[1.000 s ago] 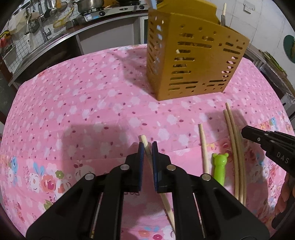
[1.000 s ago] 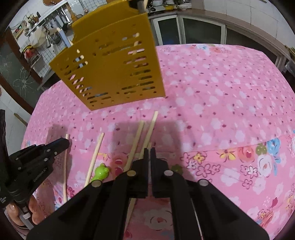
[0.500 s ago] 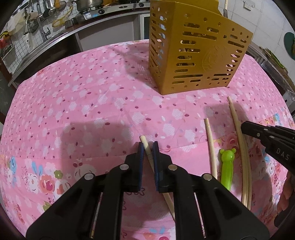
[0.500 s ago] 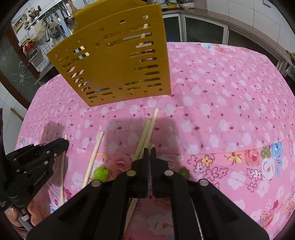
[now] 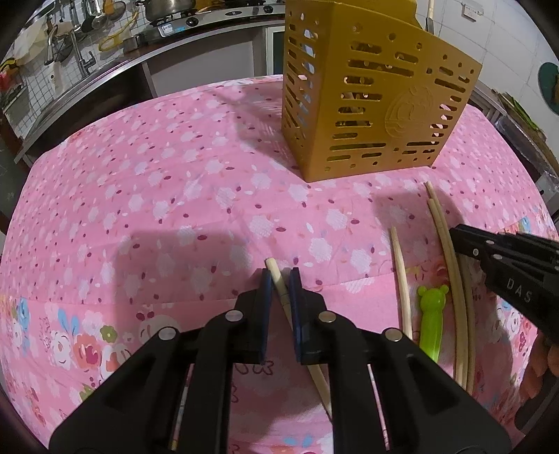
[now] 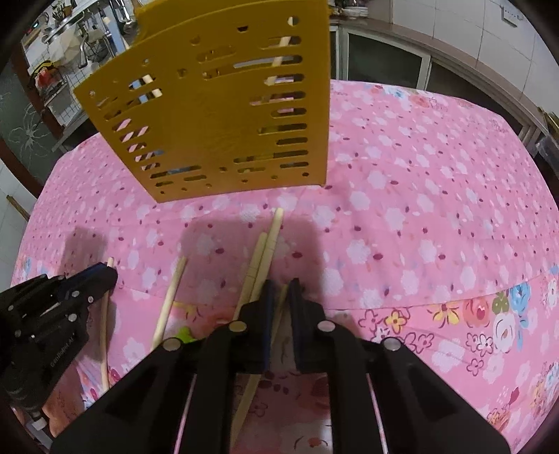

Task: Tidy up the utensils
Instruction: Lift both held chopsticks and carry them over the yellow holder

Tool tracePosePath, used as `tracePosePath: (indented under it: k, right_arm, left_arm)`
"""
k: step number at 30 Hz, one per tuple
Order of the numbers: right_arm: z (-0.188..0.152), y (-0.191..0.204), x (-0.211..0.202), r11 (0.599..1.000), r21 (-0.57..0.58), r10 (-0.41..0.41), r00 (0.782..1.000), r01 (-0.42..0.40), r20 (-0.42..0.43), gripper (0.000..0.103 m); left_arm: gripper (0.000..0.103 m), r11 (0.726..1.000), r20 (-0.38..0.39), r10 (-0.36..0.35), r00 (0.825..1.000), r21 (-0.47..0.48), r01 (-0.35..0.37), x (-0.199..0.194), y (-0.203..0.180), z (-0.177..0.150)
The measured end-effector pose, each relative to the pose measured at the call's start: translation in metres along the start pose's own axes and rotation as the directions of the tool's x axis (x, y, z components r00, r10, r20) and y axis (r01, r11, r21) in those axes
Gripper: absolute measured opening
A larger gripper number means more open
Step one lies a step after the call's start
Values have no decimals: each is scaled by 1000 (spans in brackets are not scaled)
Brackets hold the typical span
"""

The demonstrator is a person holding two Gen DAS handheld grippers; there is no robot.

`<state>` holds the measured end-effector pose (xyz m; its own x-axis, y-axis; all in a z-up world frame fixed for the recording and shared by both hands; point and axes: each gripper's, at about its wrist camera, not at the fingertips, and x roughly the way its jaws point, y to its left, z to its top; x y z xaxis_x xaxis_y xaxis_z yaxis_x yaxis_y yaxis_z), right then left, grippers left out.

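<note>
A yellow slotted utensil holder (image 5: 370, 104) stands at the back of the pink flowered tablecloth (image 5: 157, 195); it also shows in the right wrist view (image 6: 223, 115). My left gripper (image 5: 279, 279) has its jaws closed around a wooden chopstick (image 5: 279, 283) lying on the cloth. My right gripper (image 6: 280, 290) has its jaws closed around another chopstick (image 6: 279, 314), with a pair of chopsticks (image 6: 263, 258) just to its left. A loose chopstick (image 5: 400, 276) and a green bear-headed utensil (image 5: 431, 317) lie between the grippers.
A kitchen counter with a pot and stove (image 5: 167, 14) runs behind the table. Cabinets (image 6: 384, 66) stand behind on the right. The cloth drapes over the table's front edge (image 5: 104, 324).
Both grippers have drawn back and lowered toward the table's front edge, so the holder looks farther away. The jaws stay closed around the chopsticks.
</note>
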<state>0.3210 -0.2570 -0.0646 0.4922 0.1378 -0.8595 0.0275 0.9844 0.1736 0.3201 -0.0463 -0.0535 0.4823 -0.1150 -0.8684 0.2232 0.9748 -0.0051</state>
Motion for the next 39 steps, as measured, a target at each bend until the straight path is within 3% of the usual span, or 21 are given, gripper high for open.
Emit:
tracePosePath:
  k: [8,17,26,39]
  right_arm:
    - [3,-21,-12,999,26,22,999,-23,38,5]
    - [8,-38,-52,995,55,77,985,-86,156,5]
    - [7,-41,-96,995,29,85,951,-97,299,5]
    - [1,-50,-132,995,28,79,909,-99,409,5]
  left_arm:
    - [8,999,11,-27,1000,-33,28,-4,1,3]
    - [7,998,96,-48,994,-24,51,-37,-6,9]
    - [7,998,232,-59,971,-11,63,-86,-5,9]
    - [7,997,351,-73,934,7,75,-128,1,2]
